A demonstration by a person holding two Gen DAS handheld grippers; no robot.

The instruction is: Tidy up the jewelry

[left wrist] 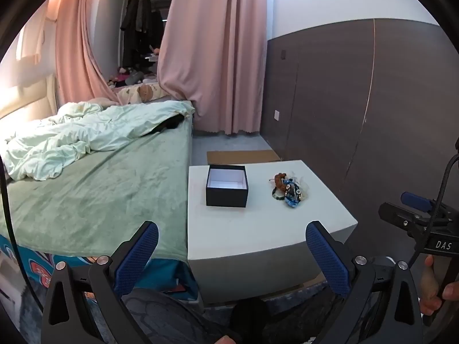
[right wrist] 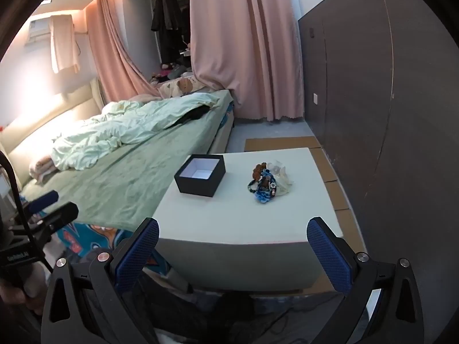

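Observation:
A pile of jewelry (left wrist: 287, 191) (right wrist: 265, 183), with brown, blue and dark beaded bracelets and something pale, lies on the right part of a white table (left wrist: 258, 223) (right wrist: 243, 218). Left of it stands a black box (left wrist: 226, 185) (right wrist: 200, 179), lidless, its white inside bare. My left gripper (left wrist: 232, 236) hangs open before the table's near edge, nothing between its blue pads. My right gripper (right wrist: 233, 233) is open too, short of the table's front, with nothing held. Each gripper shows at the edge of the other's view.
A bed (left wrist: 94, 189) (right wrist: 129, 169) with a green sheet and rumpled pale duvet abuts the table's left side. A dark wall panel (left wrist: 358, 114) runs along the right. Cardboard (left wrist: 243, 156) lies on the floor behind the table. Pink curtains (left wrist: 215, 51) hang at the back.

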